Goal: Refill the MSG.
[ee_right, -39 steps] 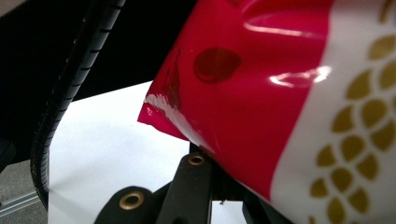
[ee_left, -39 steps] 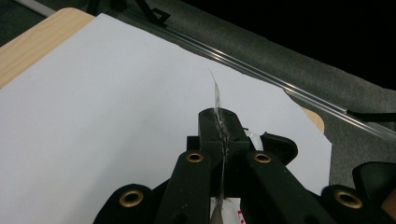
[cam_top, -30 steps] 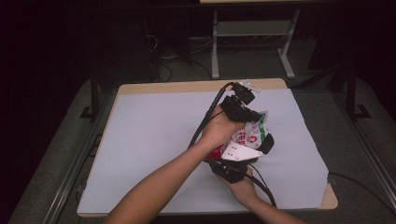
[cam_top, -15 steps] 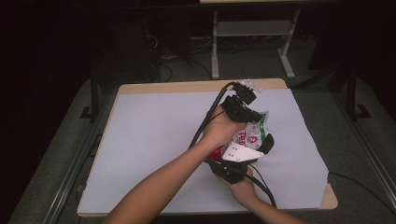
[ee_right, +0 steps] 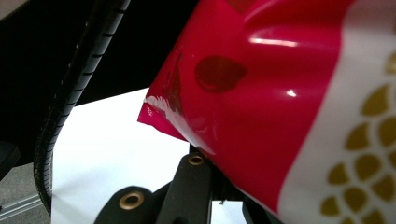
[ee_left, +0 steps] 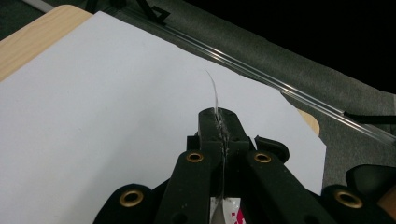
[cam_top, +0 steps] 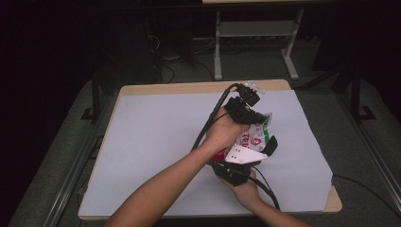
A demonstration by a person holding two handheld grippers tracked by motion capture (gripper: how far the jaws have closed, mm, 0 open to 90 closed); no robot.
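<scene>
Holding the snack bag (cam_top: 257,137) up between both grippers, I've got it just above the white sheet (cam_top: 156,142), right half of the table (cam_top: 189,87). Nearest me, the right gripper (cam_top: 236,165) takes the bag's lower red end; in the right gripper view the glossy red film (ee_right: 261,93) hides the tips, so I can't tell how the jaws stand. Farther out, the left gripper (ee_left: 219,123) has its jaws pressed together on the thin clear seal edge (ee_left: 214,91), prob. to pull it open against the other hand. Film is slick and crinkly w/ gold scale print; the paper is matte and flat.
</scene>
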